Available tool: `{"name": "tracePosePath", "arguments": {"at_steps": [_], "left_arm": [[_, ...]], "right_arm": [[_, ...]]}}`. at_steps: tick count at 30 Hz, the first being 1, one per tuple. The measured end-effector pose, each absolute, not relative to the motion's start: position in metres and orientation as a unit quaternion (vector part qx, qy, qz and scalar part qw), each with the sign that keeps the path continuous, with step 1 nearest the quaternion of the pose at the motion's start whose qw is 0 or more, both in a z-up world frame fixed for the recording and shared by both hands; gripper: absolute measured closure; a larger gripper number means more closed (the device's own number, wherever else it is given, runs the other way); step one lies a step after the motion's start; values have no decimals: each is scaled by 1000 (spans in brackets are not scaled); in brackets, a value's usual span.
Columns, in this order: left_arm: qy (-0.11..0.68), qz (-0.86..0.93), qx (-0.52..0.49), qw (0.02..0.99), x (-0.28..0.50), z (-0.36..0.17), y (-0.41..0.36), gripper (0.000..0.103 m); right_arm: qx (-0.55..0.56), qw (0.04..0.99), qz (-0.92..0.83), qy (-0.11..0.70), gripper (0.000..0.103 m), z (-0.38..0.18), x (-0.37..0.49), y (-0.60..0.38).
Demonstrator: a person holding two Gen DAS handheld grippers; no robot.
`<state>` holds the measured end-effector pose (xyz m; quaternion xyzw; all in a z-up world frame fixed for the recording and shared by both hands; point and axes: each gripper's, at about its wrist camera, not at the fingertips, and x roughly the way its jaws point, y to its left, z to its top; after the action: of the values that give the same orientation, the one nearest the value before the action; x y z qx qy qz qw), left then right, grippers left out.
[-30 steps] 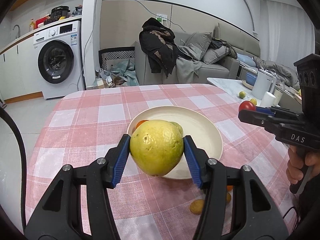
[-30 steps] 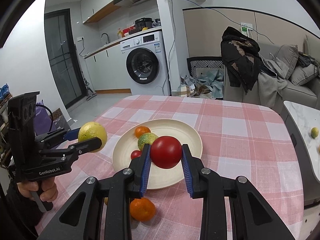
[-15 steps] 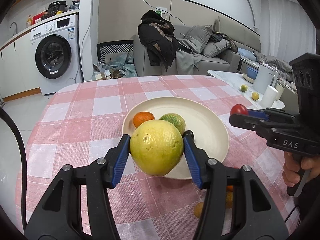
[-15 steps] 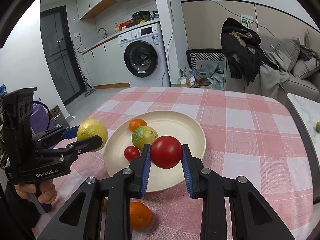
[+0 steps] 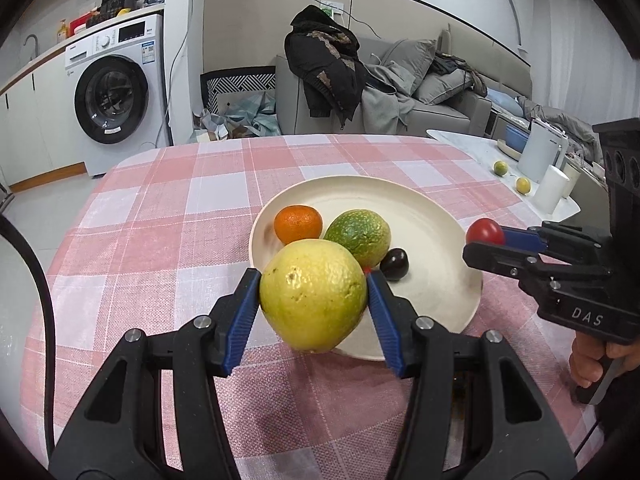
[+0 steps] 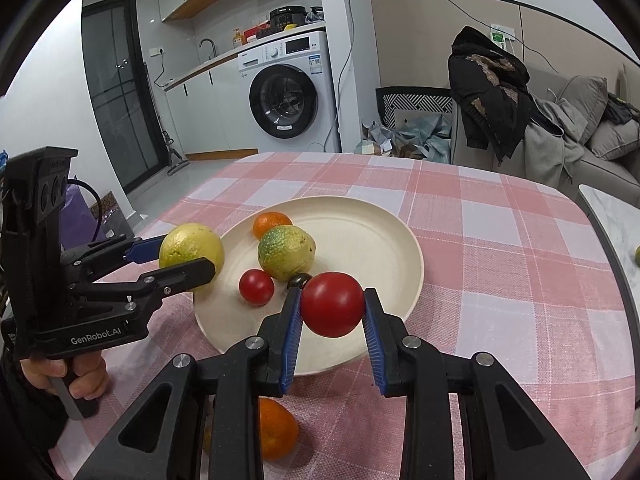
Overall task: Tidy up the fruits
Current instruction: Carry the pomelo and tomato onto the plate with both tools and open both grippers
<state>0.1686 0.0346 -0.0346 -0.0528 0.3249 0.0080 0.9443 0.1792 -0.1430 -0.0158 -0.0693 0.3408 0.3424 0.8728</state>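
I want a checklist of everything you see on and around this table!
Surface: table with pink checked cloth.
Job's things: plate holds an orange, a green fruit, a small red fruit and a dark fruit.
Clutter: loose orange on the cloth.
Grippers: left tool grips a yellow citrus; right tool grips a tomato.
Cables: black cable.
Surroundings: washing machine, sofa.

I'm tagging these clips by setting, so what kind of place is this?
Most likely a small home or flat, an open living and kitchen space. A washing machine sits under a counter with a sink tap, a sofa is piled with clothes and cushions, and a checked tablecloth covers the table.
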Motion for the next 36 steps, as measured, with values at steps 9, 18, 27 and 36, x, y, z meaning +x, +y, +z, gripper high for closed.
{"name": "tracePosePath", "arguments": {"at_steps": [9,18,27,36], "left_arm": [[328,11,-39,944,178,-40,30,52],[333,8,-47,942,181,-41,35,52],[334,9,-42,942,182,-43,37,52],[312,13,-52,949,167,-37,39,25]], "right_arm": [[-77,872,339,344,72,-21,182,-139],[-77,869,339,352,72,-25,185,-137],[-91,874,323,352,72,-30,187,-135],[-101,892,289,333,49,-27,185,-142]]}}
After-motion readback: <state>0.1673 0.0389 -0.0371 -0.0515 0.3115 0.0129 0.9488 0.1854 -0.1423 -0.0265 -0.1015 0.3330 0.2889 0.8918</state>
